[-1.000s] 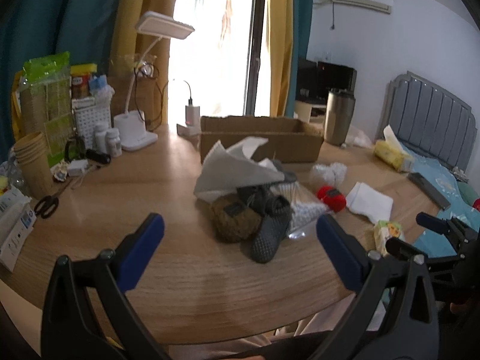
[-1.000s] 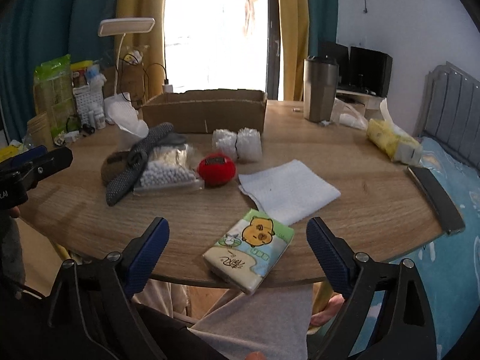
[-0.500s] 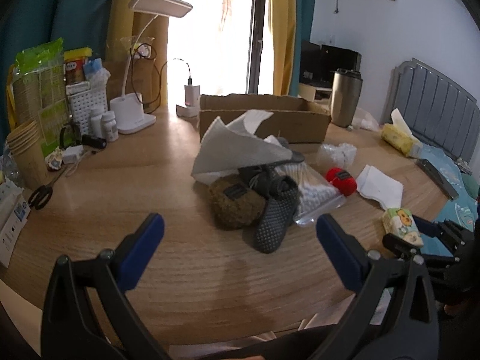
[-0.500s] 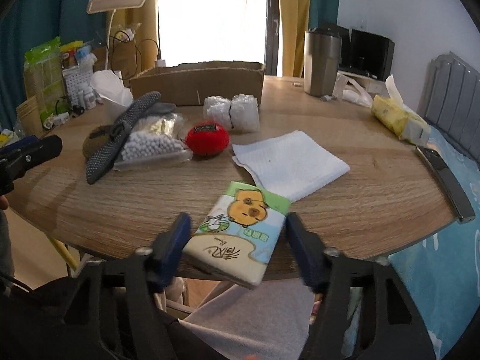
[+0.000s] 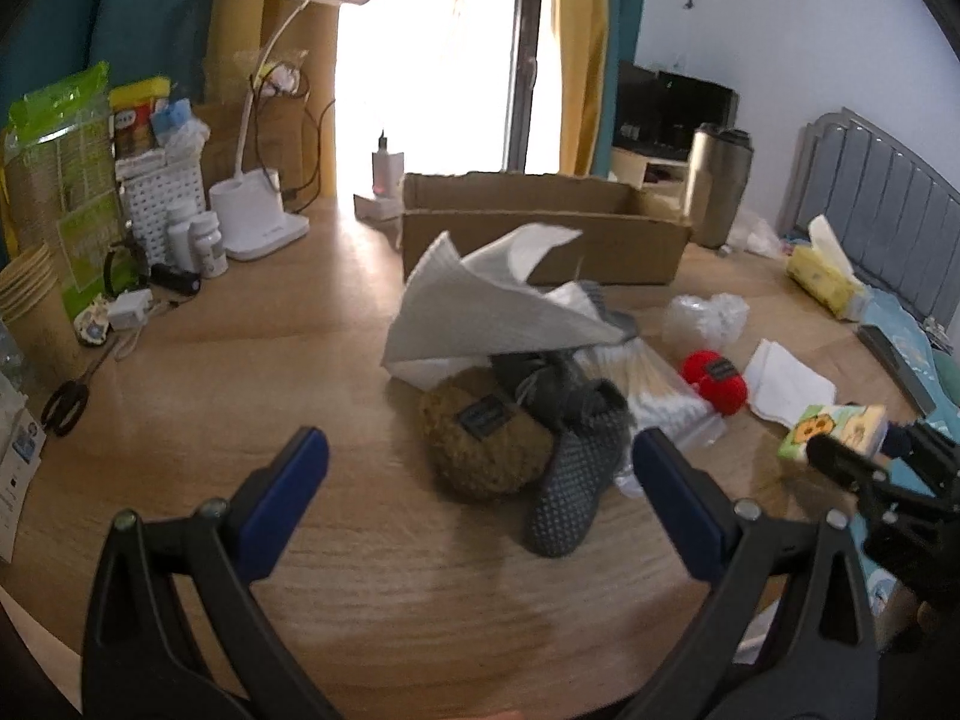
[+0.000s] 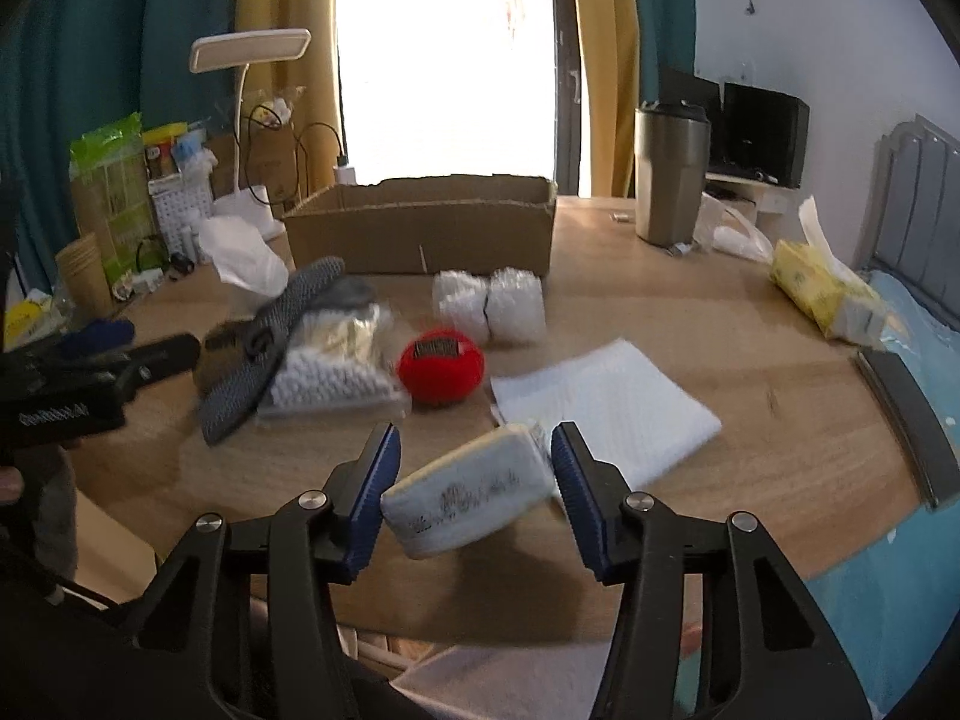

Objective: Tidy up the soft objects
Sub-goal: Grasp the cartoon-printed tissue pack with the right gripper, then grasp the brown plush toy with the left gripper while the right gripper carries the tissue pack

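The right gripper [image 6: 471,477] has its two blue-padded fingers closed against the ends of a small green-and-white tissue packet with a cartoon bear print [image 6: 471,489], holding it tilted and lifted clear of the round wooden desk [image 6: 750,372] near its front edge. From the left wrist view the same packet [image 5: 834,432] shows at the right, pinched in the right gripper [image 5: 852,456].

The left gripper [image 5: 477,480] hangs wide open above the front of the desk [image 5: 240,372] with nothing between its blue pads. Just beyond it lies a heap: a brown fuzzy slipper [image 5: 480,444] touches a grey dotted slipper [image 5: 570,480], with a crumpled white paper towel [image 5: 480,306] draped over the back of the pile and a clear bag of cotton swabs [image 5: 660,396] beside it.

To the right of the heap, a red knitted ball with a dark label [image 6: 441,366] sits just beside a folded white cloth [image 6: 606,405]; behind the ball are two clear-wrapped white bundles [image 6: 489,303]. An open brown cardboard box [image 6: 420,228] stands toward the back edge of the desk, with a steel tumbler [image 6: 669,174] at the back right and a white desk lamp [image 5: 270,198] at the back left. A yellow tissue pack [image 6: 822,294] lies at the right edge.
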